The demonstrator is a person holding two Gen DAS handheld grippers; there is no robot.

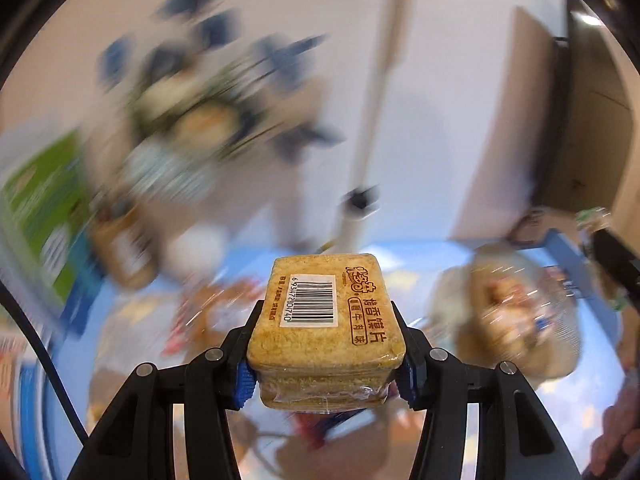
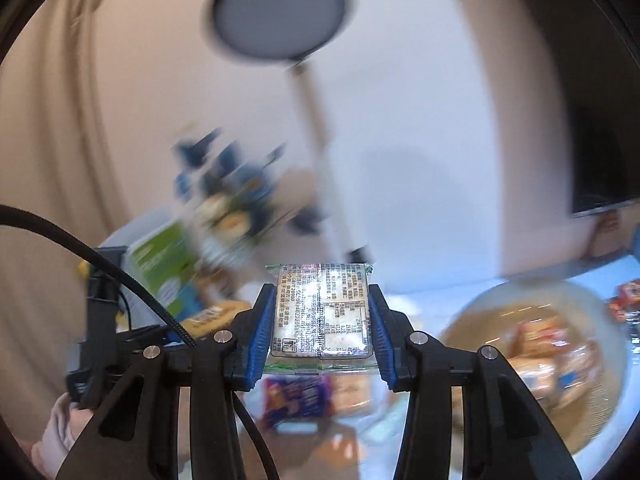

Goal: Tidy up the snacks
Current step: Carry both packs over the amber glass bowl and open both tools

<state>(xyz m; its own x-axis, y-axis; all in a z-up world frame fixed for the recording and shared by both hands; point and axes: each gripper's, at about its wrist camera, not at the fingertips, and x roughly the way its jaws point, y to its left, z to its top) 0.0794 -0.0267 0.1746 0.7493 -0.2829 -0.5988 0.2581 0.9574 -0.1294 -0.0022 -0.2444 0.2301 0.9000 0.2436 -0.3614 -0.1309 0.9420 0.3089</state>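
Snack packs [image 1: 326,328] [image 2: 322,312] sit clamped in each hand-held gripper [image 1: 326,354] [image 2: 320,334]; background blurred

Golden-brown wrapped cracker pack [image 1: 326,320] — white barcode label, dark brown print. Clear-wrapped pale biscuit packet [image 2: 320,312] — dense black text, green edges. Blue ribbed pads [image 2: 262,334] on black jaws; light blue surface [image 1: 420,256].
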